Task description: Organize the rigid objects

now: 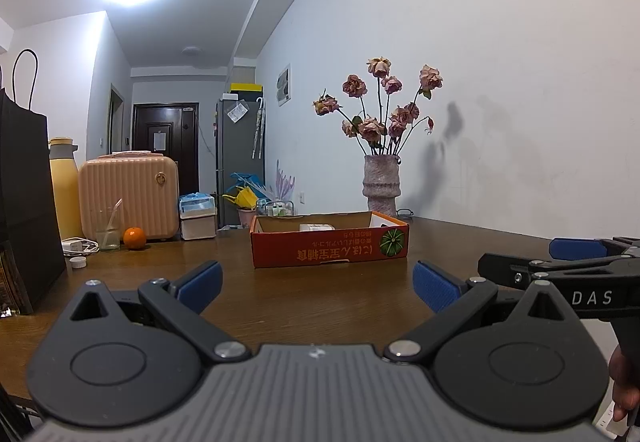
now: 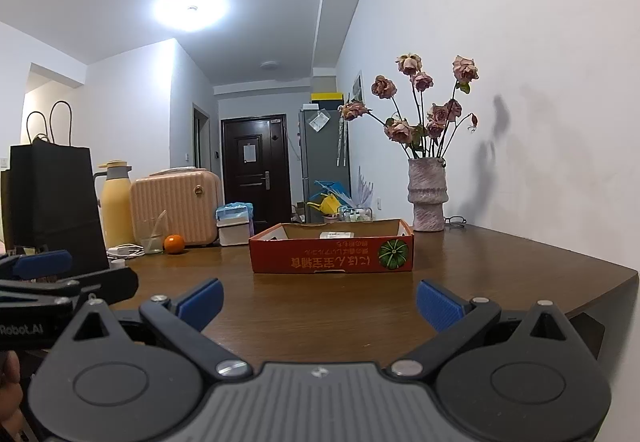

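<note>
An orange cardboard box point(image 1: 332, 248) with a pumpkin picture stands on the brown table point(image 1: 320, 298), straight ahead of both grippers; it also shows in the right wrist view point(image 2: 332, 254). A white item point(image 1: 316, 227) lies inside it, mostly hidden by the box wall. My left gripper point(image 1: 318, 284) is open and empty, low over the table, well short of the box. My right gripper point(image 2: 320, 302) is open and empty too, beside the left one. The right gripper shows at the right edge of the left wrist view point(image 1: 560, 262).
A vase of dried roses point(image 1: 380, 182) stands behind the box by the wall. At the left are an orange point(image 1: 134, 238), a glass point(image 1: 107, 228), a white charger point(image 1: 78, 245), a pink case point(image 1: 128, 196), a yellow flask point(image 1: 64, 190) and a black paper bag point(image 1: 24, 202). The table's right edge point(image 2: 600, 294) is near.
</note>
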The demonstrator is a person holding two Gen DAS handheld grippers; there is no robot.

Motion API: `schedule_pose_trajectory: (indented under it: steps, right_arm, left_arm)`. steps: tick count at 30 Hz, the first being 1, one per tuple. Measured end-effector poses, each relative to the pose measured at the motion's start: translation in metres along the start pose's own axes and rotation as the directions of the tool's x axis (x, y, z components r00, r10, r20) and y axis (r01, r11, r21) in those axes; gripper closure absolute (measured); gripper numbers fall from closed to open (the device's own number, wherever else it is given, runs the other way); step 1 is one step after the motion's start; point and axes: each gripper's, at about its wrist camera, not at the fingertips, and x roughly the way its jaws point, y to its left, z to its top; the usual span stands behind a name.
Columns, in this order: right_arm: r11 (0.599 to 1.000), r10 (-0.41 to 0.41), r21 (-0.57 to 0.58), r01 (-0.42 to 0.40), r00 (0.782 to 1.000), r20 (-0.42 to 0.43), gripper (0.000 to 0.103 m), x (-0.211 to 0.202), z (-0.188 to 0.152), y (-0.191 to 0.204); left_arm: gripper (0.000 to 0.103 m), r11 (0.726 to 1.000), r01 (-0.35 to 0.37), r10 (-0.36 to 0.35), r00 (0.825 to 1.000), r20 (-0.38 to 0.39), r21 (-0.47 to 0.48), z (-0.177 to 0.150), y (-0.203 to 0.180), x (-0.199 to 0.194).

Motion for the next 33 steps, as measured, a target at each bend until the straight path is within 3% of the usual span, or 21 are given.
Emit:
schedule_pose_trajectory:
  steps: [33]
  right_arm:
    - [1.000, -0.007, 0.015, 0.007, 1.000, -0.009, 0.000, 0.0026, -0.0026, -0.0037]
  left_arm:
    - [0.000, 1.000, 0.008, -0.008, 1.000, 0.002, 0.012, -0.0028, -0.0020, 0.0010]
